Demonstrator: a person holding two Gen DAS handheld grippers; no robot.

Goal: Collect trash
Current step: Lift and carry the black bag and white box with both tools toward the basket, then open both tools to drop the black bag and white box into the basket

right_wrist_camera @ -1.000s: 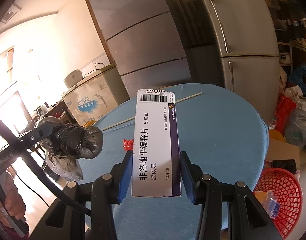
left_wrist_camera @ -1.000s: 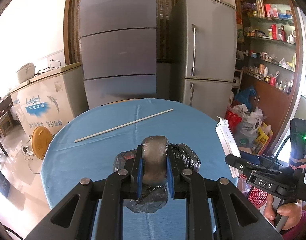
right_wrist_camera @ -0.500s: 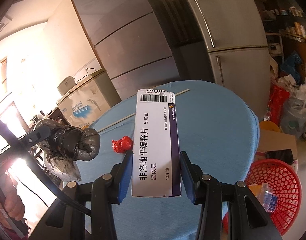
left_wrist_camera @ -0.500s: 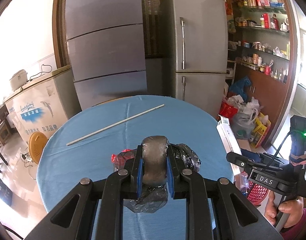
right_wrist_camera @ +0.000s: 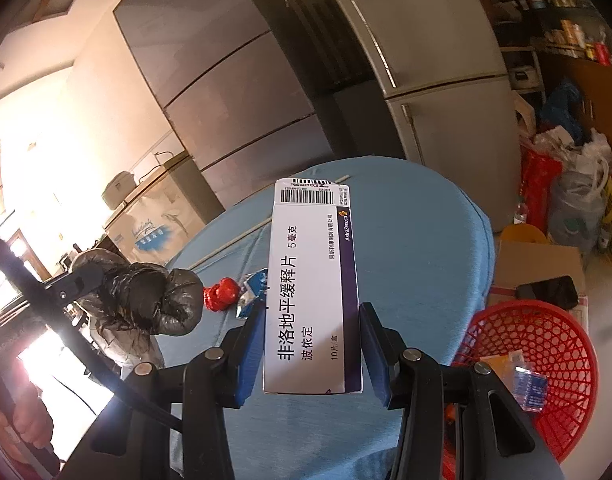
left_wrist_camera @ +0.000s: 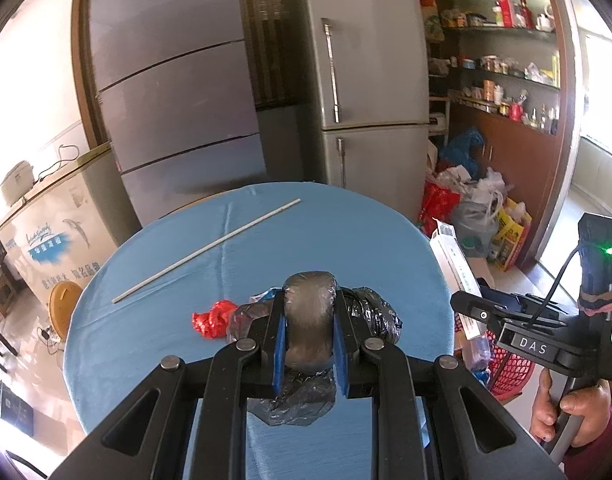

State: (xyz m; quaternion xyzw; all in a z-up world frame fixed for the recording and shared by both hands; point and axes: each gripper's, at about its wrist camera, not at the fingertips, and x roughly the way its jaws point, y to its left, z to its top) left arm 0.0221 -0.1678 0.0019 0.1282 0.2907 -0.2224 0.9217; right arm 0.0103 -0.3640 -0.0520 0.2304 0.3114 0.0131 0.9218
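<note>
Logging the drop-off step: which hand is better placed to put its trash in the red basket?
Probably the right. The right gripper holds the medicine box at the table's edge, with the red basket just beyond. The left gripper holds the black bag over mid-table.

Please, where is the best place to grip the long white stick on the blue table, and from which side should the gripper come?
Probably near the middle of the white stick, coming from above with the jaws across its width. It lies flat and diagonal on the blue table, thin and long, so a middle grip should keep it balanced. Both grippers are full now: black bag, medicine box.
</note>
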